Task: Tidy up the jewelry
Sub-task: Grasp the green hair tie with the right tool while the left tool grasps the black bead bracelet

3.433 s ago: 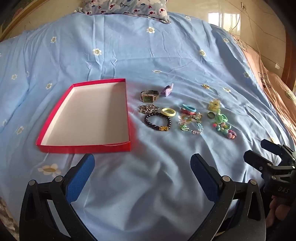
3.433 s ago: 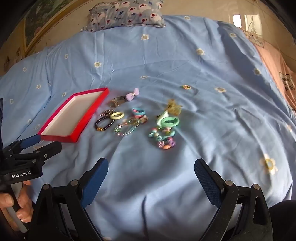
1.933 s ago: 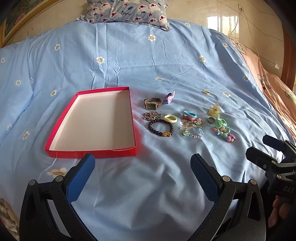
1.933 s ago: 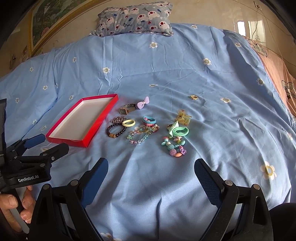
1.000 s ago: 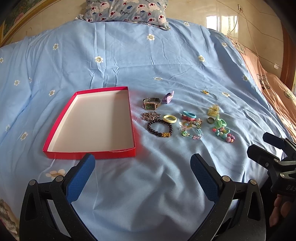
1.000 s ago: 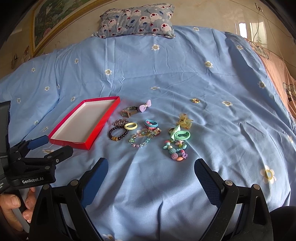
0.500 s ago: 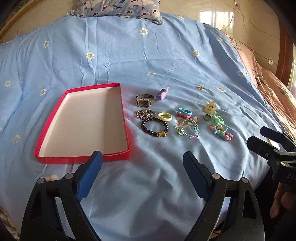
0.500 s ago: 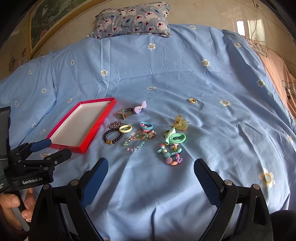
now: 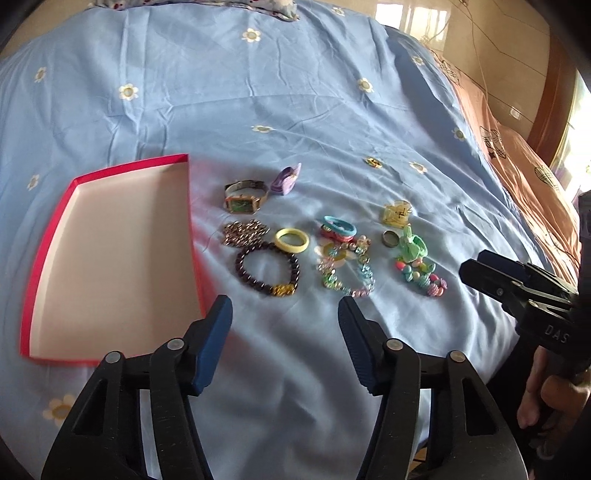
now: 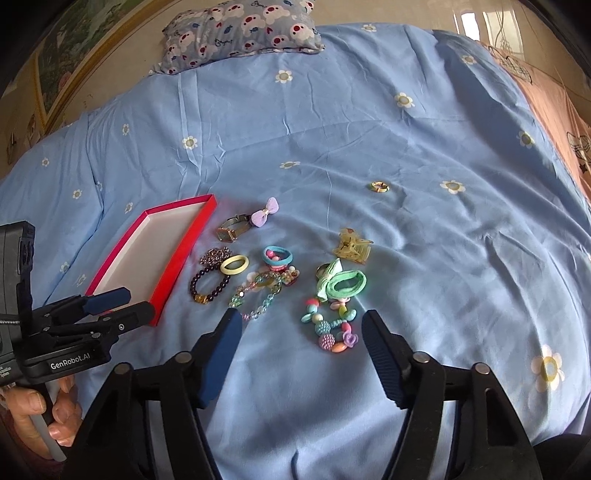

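Bed: blue bedsheet point(image 10: 424, 155) printed with small white daisies, wrinkled; carries all items.
Pillow: grey-blue with cartoon print point(image 10: 240, 31), at the head of the bed.
Box: shallow red tray point(image 9: 55, 236) with white interior, nothing inside, lying left of the jewelry cluster.
Left tongs: point(image 9: 284, 332) spread apart, blue pads, gripping nothing, hovering just short of the dark bead bracelet.
Right tongs: point(image 10: 301, 341) spread apart, gripping nothing, hovering by the pastel bead bracelet.
Dark bead bracelet: point(image 9: 267, 271) deep purple beads with one amber section, near the tray.
Clear bead bracelet: point(image 9: 345, 275) pale multicoloured beads, middle of the cluster.
Pastel bead bracelet: point(image 10: 330, 328) chunky beads, nearest the right tongs.
Green hair tie: point(image 10: 343, 284) with bow, touching the pastel beads.
Watch: point(image 9: 243, 197) square face, metal band, beside the tray's far corner.
Chain: point(image 9: 242, 232) bunched metal links, between watch and dark beads.
Yellow ring band: point(image 9: 291, 240) touching the dark beads.
Blue hair tie: point(image 9: 338, 225).
Yellow claw clip: point(image 10: 351, 247).
Lilac bow: point(image 10: 264, 212) beside the watch.
Gold ring: point(image 10: 379, 187) alone, well apart from the cluster.
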A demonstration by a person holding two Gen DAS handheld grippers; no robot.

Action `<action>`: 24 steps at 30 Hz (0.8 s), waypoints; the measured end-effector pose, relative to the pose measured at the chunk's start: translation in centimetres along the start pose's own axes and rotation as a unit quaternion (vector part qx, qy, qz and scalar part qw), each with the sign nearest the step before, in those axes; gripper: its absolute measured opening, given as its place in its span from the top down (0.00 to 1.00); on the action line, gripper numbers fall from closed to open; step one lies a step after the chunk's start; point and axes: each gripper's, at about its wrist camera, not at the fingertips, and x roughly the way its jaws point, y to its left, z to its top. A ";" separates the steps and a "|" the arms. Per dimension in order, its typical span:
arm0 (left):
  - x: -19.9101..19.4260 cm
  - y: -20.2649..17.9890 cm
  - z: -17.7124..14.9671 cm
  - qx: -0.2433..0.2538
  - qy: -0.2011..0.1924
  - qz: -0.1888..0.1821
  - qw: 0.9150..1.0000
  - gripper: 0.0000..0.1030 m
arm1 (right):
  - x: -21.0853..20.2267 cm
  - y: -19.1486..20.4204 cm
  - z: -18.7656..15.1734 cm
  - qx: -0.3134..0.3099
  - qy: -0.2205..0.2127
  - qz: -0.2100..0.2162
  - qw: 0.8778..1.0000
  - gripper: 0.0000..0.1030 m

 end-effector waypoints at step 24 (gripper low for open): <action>10.6 0.1 3.3 0.039 0.122 -0.037 0.991 0.88 | 9.4 -2.7 2.6 0.020 0.099 -0.019 0.995 0.81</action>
